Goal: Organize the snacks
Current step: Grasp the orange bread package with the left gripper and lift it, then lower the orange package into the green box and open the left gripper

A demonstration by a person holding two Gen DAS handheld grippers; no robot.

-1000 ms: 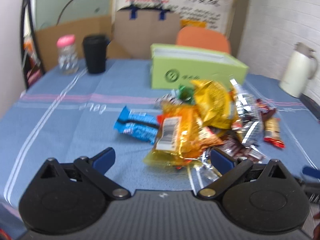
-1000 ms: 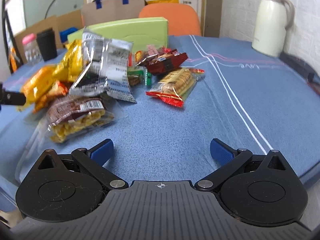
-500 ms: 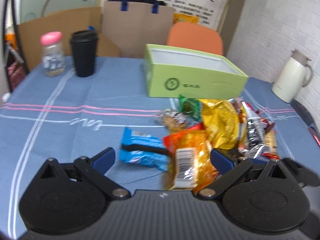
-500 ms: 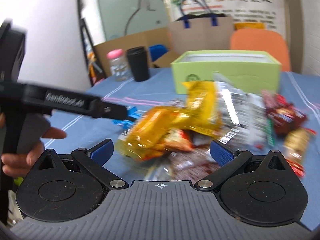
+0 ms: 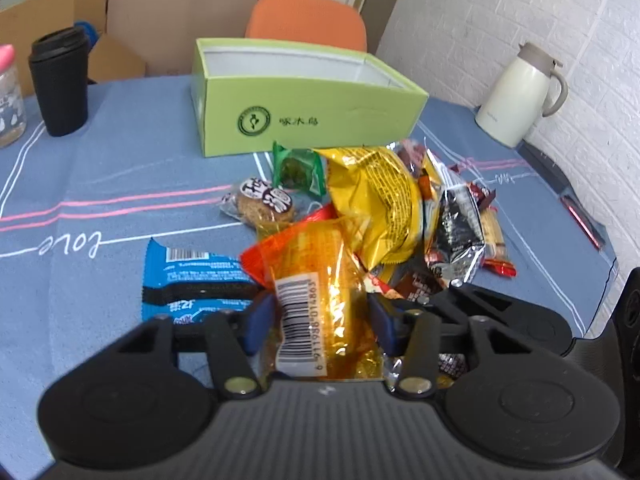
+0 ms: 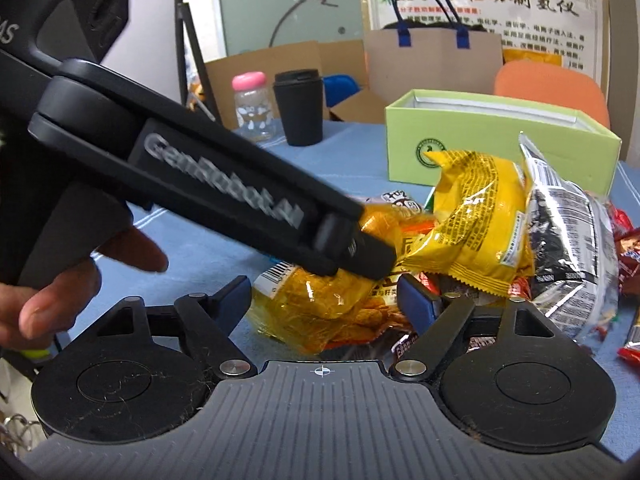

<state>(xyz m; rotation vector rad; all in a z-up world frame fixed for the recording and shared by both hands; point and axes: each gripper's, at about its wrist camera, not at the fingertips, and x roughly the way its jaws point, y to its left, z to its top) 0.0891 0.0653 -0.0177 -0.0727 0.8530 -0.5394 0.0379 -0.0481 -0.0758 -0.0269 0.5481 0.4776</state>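
On the blue-clothed worktop (image 5: 100, 168), at the far left, a black lidded cup (image 5: 60, 84) stood well apart from the snack pile, with an open green box (image 5: 304, 116) behind the pile and a cream jug (image 5: 520, 96) at the far right. A blue wrapper (image 5: 188, 280) lay just left of an orange-yellow packet (image 5: 316, 292). The left hand-held gripper (image 5: 320, 320) had just been closing, and its blue pads pressed that packet's sides near the barcode, grasping it. Beside it rested a yellow bag (image 5: 376, 208) and a silver-black bag (image 5: 460, 232). The right hand-held gripper (image 6: 324, 300) had also been narrowing around the same orange-yellow packet (image 6: 320, 304); whether its pads pressed it I cannot tell.
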